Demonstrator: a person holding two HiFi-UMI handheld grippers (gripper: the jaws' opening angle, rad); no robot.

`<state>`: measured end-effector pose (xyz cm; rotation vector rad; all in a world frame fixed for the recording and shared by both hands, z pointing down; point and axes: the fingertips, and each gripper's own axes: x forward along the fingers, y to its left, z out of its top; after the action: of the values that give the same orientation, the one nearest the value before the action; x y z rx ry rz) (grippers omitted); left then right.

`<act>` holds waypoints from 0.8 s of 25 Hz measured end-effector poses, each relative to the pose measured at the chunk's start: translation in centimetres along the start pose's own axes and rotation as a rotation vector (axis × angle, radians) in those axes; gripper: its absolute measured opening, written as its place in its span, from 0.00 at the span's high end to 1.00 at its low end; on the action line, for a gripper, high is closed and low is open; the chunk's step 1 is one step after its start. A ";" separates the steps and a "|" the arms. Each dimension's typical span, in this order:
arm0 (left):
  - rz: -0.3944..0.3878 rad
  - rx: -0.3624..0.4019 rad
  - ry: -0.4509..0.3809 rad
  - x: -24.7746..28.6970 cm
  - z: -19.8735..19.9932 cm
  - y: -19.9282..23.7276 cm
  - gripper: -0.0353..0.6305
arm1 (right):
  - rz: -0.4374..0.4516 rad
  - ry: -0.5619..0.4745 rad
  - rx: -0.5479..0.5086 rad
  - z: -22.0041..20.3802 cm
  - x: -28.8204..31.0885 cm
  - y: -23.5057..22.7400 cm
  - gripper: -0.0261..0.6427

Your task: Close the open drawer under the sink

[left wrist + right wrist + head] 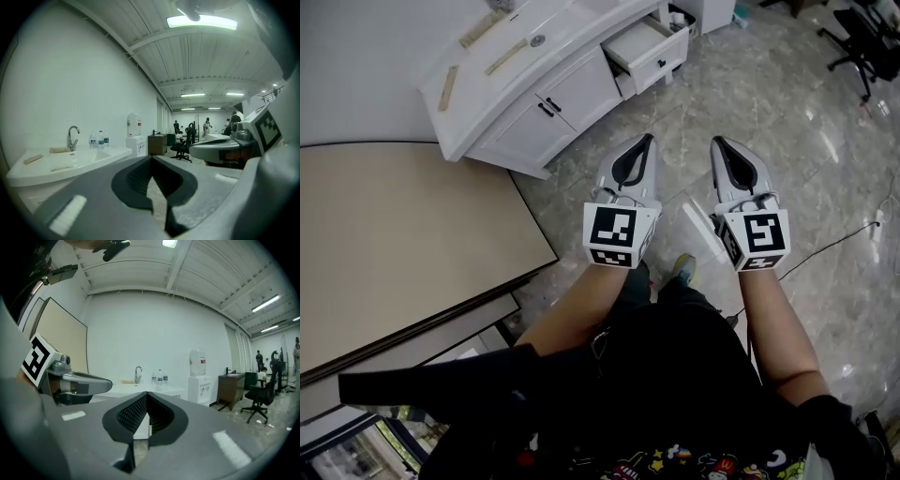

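The white sink cabinet (520, 117) stands ahead on the left, seen from above. Its drawer (649, 47) at the right end is pulled out and looks empty. My left gripper (649, 139) and right gripper (715, 141) hang side by side over the marble floor, well short of the cabinet; both are shut with nothing between the jaws. In the left gripper view the jaw tips (151, 159) meet, with the basin (70, 161) and faucet (72, 137) at left. From the right gripper (147, 393) the sink (140, 389) lies straight ahead; the drawer is hidden.
A large beige panel (403, 234) lies left of me by the cabinet. Water bottles (99, 139) stand on the counter, a water dispenser (198, 363) and brown desk (230, 387) beyond. Office chairs (862, 37) and a floor cable (834, 246) are at right. People stand far off.
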<state>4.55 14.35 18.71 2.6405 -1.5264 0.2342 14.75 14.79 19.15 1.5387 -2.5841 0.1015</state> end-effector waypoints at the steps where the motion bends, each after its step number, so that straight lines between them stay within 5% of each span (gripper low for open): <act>1: -0.001 0.015 0.001 0.7 -0.1 0.7 0.94 | -0.001 0.003 0.000 -0.3 1.0 -0.4 0.92; 12: -0.069 0.020 0.005 15.4 -3.4 13.1 0.94 | 0.007 0.063 -0.008 -4.8 18.6 -4.5 0.92; 20: 0.001 -0.042 0.036 27.8 -12.0 15.8 0.94 | 0.133 0.131 0.007 -16.0 31.7 -11.3 0.85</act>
<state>3.37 -15.49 35.22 2.5891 -1.5045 0.2457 11.08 -16.17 39.50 1.3138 -2.5819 0.2176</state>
